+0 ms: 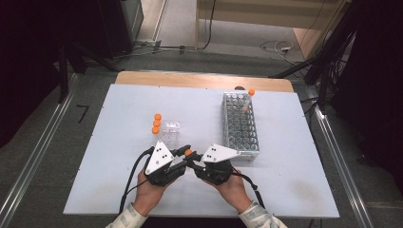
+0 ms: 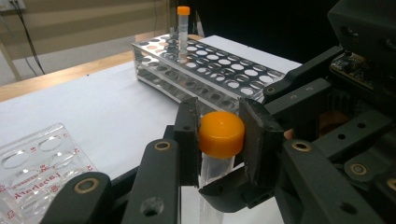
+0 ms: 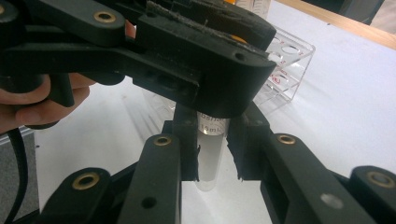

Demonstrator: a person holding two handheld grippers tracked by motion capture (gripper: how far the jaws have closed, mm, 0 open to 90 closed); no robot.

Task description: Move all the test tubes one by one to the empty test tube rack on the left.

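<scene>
**Capped tube held between two grippers**

A clear plastic tube (image 3: 208, 154) with a round orange cap (image 2: 221, 133) is held near the table's front edge, between the two hands. The cap is pinched by the left gripper (image 2: 219, 140), while the tube's clear body is clamped by the right gripper (image 3: 212, 149). A small clear well rack (image 1: 169, 132) with three orange-capped tubes (image 1: 156, 123) is seen just beyond, and a long clear tube rack (image 1: 240, 126) stands to the right on the white table (image 1: 119, 142).

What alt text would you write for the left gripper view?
The left gripper is shut on the orange cap of a clear tube, above a white table. Behind stands a long rack with one capped tube.
</scene>
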